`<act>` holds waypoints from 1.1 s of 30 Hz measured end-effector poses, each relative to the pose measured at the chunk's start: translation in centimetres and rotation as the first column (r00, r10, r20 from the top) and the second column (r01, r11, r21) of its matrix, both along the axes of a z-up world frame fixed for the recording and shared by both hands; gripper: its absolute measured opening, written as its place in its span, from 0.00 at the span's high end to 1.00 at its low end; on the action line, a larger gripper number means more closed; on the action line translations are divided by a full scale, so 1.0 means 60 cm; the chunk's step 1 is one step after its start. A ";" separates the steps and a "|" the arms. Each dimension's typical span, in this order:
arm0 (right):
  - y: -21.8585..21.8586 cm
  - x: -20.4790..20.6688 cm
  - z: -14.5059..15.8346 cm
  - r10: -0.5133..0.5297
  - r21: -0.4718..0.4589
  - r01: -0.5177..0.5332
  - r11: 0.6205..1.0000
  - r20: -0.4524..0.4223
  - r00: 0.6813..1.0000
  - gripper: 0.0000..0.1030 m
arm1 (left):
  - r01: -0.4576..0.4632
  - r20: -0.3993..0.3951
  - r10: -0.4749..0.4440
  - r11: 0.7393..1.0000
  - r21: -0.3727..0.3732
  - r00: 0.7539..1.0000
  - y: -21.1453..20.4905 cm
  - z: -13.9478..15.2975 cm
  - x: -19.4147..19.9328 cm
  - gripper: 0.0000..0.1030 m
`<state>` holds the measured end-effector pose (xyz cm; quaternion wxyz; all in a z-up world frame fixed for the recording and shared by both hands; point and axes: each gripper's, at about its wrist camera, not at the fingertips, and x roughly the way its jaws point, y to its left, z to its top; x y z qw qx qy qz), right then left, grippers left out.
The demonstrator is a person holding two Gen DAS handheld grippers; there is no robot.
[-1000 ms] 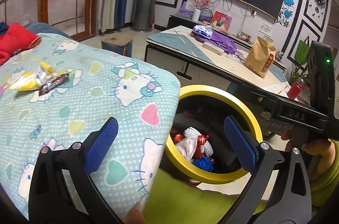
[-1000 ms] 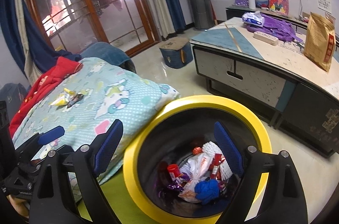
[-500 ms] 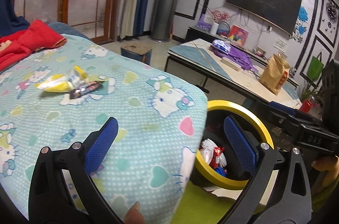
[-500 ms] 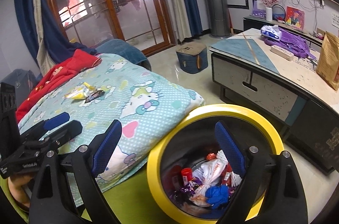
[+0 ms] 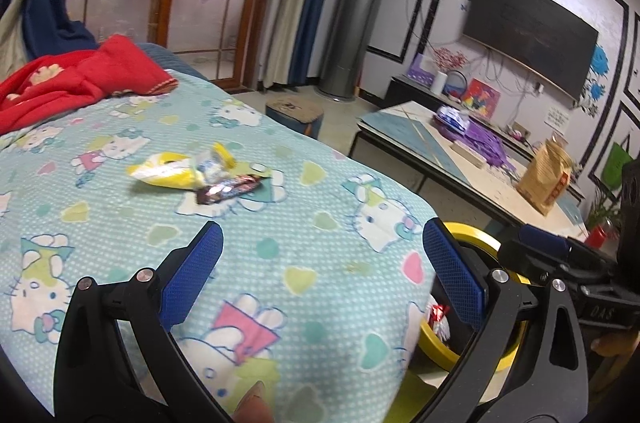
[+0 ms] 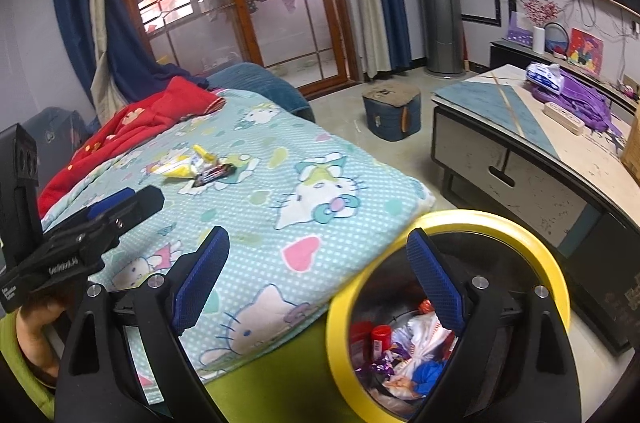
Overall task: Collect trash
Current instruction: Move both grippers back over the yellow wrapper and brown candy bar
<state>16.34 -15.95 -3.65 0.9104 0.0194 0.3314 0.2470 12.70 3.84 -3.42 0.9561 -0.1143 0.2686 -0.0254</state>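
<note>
Left gripper (image 5: 322,271): jaws spread wide, empty, above patterned blanket (image 5: 280,223). Right gripper (image 6: 318,277): jaws spread wide, empty, straddling blanket edge and yellow-rimmed bin (image 6: 520,227). Trash on blanket, well ahead of both: yellow wrapper (image 5: 168,175), dark candy-bar wrapper (image 5: 228,189), touching. Bin beside blanket, holding mixed wrappers (image 6: 404,355). Red garment (image 5: 68,83) at far end

The blanket (image 5: 320,223) is soft matt cloth; the wrappers (image 5: 192,175) on it look like glossy, crinkled plastic film. The bin's yellow rim (image 6: 500,223) is smooth plastic (slightly shiny); the gripper pads (image 6: 436,279) look finely textured.
</note>
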 end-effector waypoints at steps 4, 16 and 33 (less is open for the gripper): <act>0.031 0.008 -0.003 0.034 0.000 -0.034 0.999 -0.007 0.999 0.15 | -0.044 0.007 0.044 0.999 -0.009 0.999 0.028 0.003 0.000 0.11; 0.147 0.074 -0.022 0.128 -0.017 -0.128 0.992 -0.018 0.992 0.15 | -0.221 0.006 0.222 0.972 -0.085 0.975 0.150 -0.001 0.001 0.11; 0.270 0.208 -0.068 0.129 0.073 -0.117 0.990 -0.194 0.973 0.48 | -0.334 -0.113 0.315 0.862 -0.382 0.942 0.258 -0.046 0.035 0.11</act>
